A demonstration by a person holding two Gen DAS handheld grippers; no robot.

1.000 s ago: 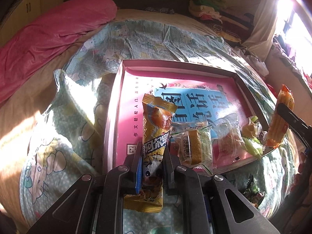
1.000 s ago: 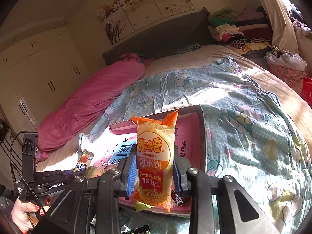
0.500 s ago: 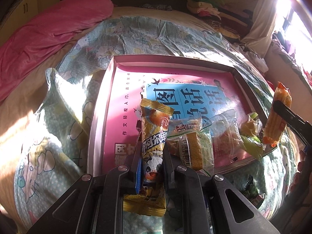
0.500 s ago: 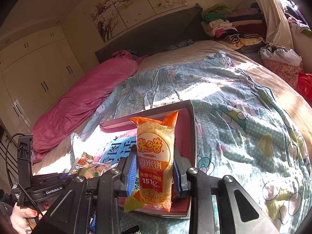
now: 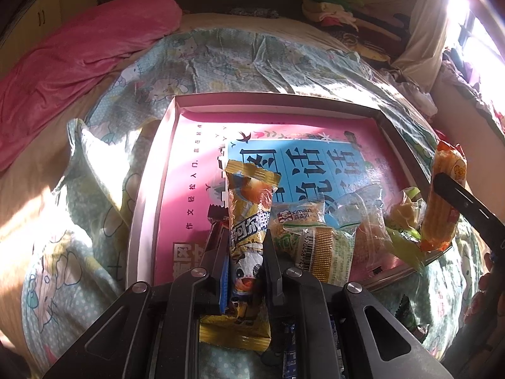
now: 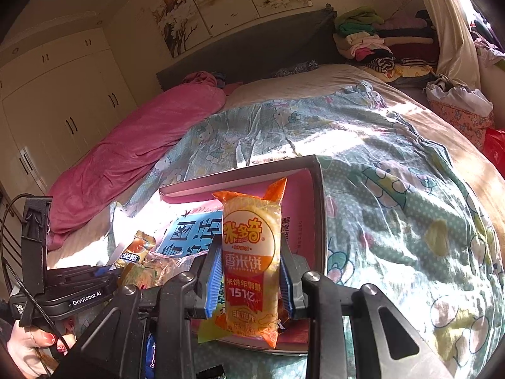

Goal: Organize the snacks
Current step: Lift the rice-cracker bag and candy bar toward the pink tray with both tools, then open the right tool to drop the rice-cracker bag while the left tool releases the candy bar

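Left wrist view: your left gripper (image 5: 244,249) has its jaws clamped on a long yellow foil snack packet with a panda print (image 5: 249,237), which stands upright between the pads, its top at 12 o'clock over the shallow pink cardboard box with a blue printed panel (image 5: 189,164). Just at 3 o'clock of the packet, a green-and-clear biscuit packet (image 5: 312,240) and crumpled clear wrappers (image 5: 363,214) lie in the box's near end. At the 3 o'clock edge, an orange-and-yellow rice cracker packet (image 5: 442,202) is pinched by a black finger of your other tool. The box sits on a pale green cartoon-print quilt (image 5: 252,60). Right wrist view: your right gripper (image 6: 249,281) is closed on that rice cracker packet (image 6: 251,252), held upright above the box's (image 6: 303,208) near corner. At 8 o'clock, your left hand (image 6: 34,347) grips the black tool; the panda-print packet (image 6: 135,249) pokes out just beyond it.
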